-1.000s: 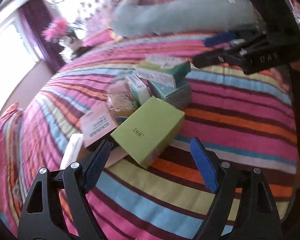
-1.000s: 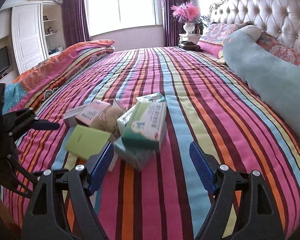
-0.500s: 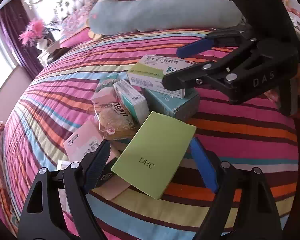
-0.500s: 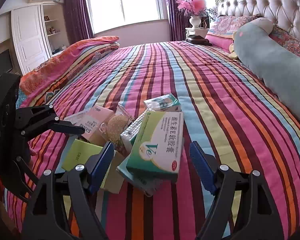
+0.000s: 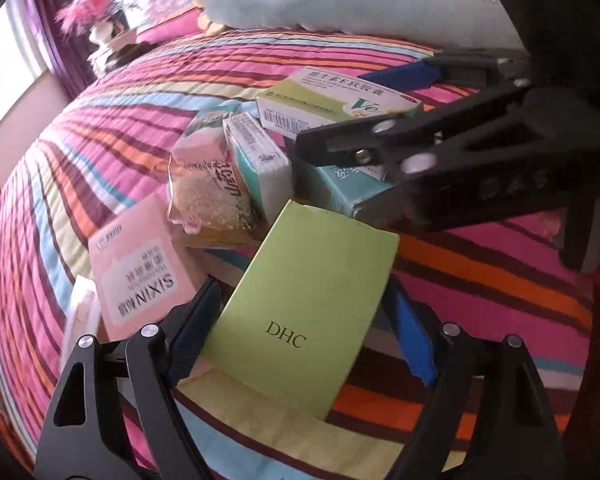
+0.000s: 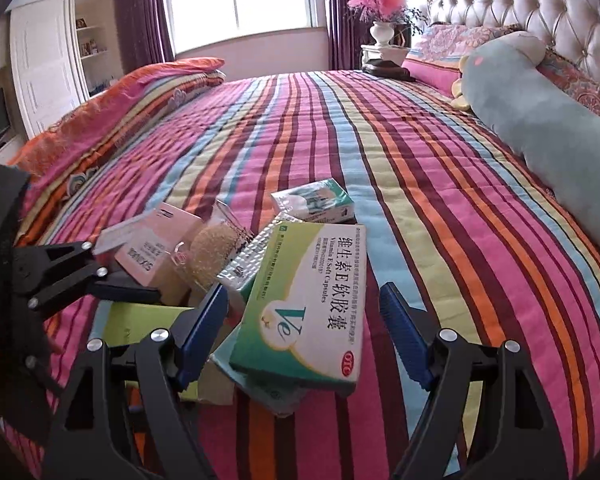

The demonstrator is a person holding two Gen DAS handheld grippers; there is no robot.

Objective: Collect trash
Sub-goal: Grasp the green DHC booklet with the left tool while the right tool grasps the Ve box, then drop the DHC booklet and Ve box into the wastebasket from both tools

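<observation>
On the quilted striped bedspread (image 6: 400, 152) lay my pile of flat cardboard boxes; my left gripper (image 5: 300, 336) gaped around the matte green DHC box (image 5: 300, 312), my right gripper (image 6: 304, 332) around the glossy Ve box (image 6: 304, 304), pads apart.

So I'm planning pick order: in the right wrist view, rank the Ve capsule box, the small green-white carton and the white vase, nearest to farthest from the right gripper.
1. Ve capsule box, between the fingers.
2. Small green-white carton, just beyond.
3. White vase, bedside, far end.

Figure: my two matte-black plastic handheld grippers. On the left gripper (image 5: 300, 332) I see triangular cut-out fingers, blue ribbed pads (image 5: 410, 330) and silver screws. My right gripper (image 6: 304, 322) looks identical; its body carries faint raised "DAS" lettering.
</observation>
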